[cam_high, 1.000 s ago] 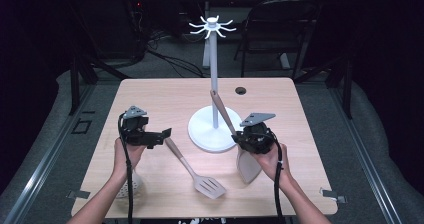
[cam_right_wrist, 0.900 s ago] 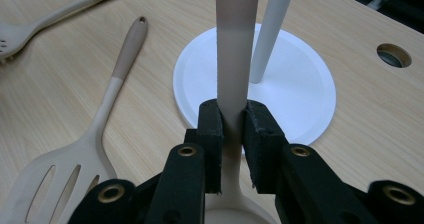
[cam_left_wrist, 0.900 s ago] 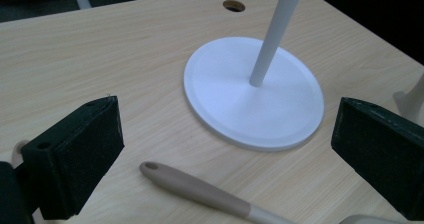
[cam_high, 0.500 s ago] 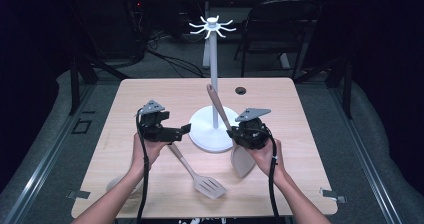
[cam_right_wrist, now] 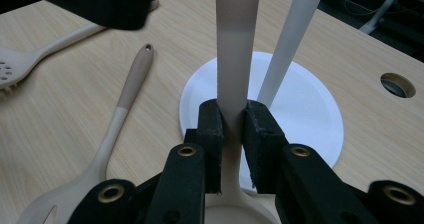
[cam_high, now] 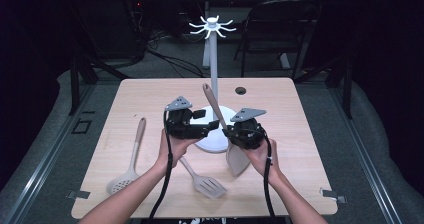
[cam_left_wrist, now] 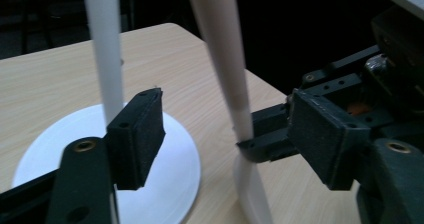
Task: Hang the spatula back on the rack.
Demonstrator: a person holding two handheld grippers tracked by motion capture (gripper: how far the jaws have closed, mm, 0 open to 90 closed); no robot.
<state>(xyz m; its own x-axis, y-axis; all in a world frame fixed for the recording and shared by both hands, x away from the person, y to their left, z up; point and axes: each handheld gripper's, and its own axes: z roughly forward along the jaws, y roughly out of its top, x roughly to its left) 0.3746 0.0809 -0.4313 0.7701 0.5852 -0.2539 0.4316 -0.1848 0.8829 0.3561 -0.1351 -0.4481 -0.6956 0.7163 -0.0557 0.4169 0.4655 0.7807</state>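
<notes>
While the high view shows the right gripper (cam_high: 235, 132) clamped low on the upright spatula (cam_high: 216, 110) beside the white stand (cam_high: 213, 69), the left gripper (cam_high: 204, 128) reaches toward its handle. From the left gripper view, the jaws stand apart with that handle between them (it touches neither pad); I would centre it before closing. Along the right gripper view, the pads pinch the neck squarely, so keep that hold steady.

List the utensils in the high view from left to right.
Slotted spoon → slotted turner → spatula held upright in the right tongs.
</notes>
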